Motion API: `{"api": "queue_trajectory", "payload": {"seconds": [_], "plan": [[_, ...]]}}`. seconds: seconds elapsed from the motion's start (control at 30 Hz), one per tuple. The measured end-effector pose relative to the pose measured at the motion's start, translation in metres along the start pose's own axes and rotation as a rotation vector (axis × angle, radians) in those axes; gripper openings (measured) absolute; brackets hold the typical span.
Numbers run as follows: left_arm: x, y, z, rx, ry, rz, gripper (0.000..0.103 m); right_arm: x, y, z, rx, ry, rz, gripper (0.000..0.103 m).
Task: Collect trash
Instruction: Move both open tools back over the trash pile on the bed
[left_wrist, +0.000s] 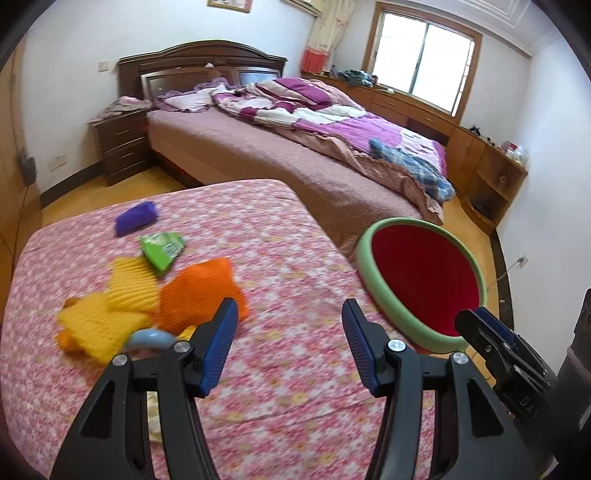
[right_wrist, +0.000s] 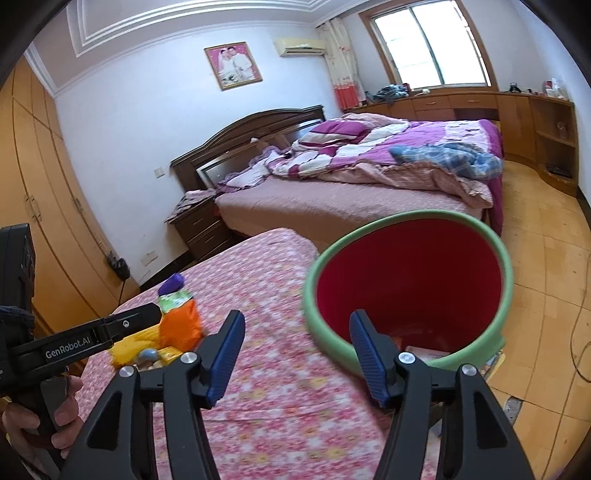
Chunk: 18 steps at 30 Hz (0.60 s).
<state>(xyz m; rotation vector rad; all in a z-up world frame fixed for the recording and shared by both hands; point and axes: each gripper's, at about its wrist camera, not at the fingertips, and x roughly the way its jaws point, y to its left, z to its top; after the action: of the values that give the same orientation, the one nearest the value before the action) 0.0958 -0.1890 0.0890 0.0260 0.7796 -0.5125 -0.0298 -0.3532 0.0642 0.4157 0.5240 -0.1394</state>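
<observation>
- Pink flowered cloth covers the table (left_wrist: 280, 424), and the trash lies in a loose heap on its left part: an orange net pad (left_wrist: 199, 291), yellow net pads (left_wrist: 122, 295), a green packet (left_wrist: 162, 249) and a purple pack (left_wrist: 136, 218) farthest off.
- Left gripper (left_wrist: 290, 347) — jaws spread, nothing between them; the heap sits just ahead and to its left, the orange pad closest to the left finger.
- Right gripper (right_wrist: 297, 356) — also spread and empty, its right finger over the rim of the red bin (right_wrist: 406, 280), which stands off the table's right edge.
- Judgement: the left gripper is nearer the heap, so the next pick looks like its job — a short swing leftward.
</observation>
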Motion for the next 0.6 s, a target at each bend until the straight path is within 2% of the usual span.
{"api": "queue_trajectory", "payload": {"seconds": [0.37,0.6], "plan": [[-0.025,0.051,-0.013,-0.072,-0.025,0.071,0.059,0.009,0.046,-0.009,-0.056,0.045,0.057,0.068],[-0.038,0.097,-0.022,-0.123,-0.038,0.139,0.059,0.015,0.071,-0.011,-0.093,0.066,0.081,0.072]]}}
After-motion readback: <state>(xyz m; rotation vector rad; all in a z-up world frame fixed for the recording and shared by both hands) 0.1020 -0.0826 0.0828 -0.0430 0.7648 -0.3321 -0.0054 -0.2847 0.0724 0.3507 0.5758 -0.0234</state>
